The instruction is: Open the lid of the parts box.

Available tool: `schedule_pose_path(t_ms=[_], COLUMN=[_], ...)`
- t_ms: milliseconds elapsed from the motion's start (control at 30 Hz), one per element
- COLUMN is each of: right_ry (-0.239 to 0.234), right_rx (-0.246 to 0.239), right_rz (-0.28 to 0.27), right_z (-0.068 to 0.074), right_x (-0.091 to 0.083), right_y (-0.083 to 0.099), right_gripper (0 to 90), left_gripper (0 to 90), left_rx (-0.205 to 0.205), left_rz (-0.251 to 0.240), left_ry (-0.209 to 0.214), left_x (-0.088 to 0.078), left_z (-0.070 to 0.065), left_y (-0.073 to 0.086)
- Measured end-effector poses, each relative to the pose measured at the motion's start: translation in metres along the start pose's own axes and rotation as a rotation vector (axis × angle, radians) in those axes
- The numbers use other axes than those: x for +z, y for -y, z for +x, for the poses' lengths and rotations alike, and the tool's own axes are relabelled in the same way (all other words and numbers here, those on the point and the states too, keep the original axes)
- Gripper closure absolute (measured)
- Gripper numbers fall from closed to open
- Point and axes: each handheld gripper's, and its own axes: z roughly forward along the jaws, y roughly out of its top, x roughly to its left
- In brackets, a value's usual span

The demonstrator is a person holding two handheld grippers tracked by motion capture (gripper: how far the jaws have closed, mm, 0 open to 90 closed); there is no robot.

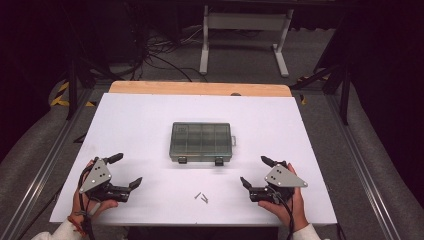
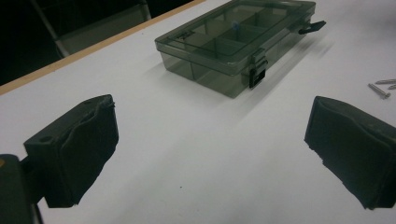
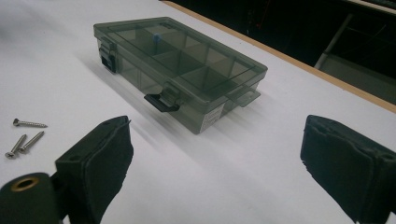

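Both the left gripper [image 1: 121, 171] and right gripper [image 1: 254, 171] rest spread and empty near the white tabletop's [image 1: 135, 125] front corners, flanking three small silver screws [image 1: 201, 197] by the front edge, with the smoky translucent plastic compartment box [image 1: 201, 141] lying crosswise at the centre, about equally far from either.

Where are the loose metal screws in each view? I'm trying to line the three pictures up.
High view: the small silver metal screws lie on the white table, near its front edge, centre.
Left gripper view: at the right edge, upper half.
Right gripper view: far left, mid-height.
Shared landmark: the closed smoky translucent plastic compartment box, just beyond them.
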Motion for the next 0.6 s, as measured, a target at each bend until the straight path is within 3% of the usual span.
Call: schedule_pose_path(t_ms=[600], right_ry=[0.0], right_rx=[0.021], right_rz=[0.035], right_z=[-0.0036], right_x=[0.0051], right_y=[0.0043], right_gripper=[12.5], left_gripper=[4.4], left_rx=[0.018], left_rz=[0.027], left_ry=[0.017], left_x=[0.0049], left_z=[-0.0052], left_y=[-0.0028])
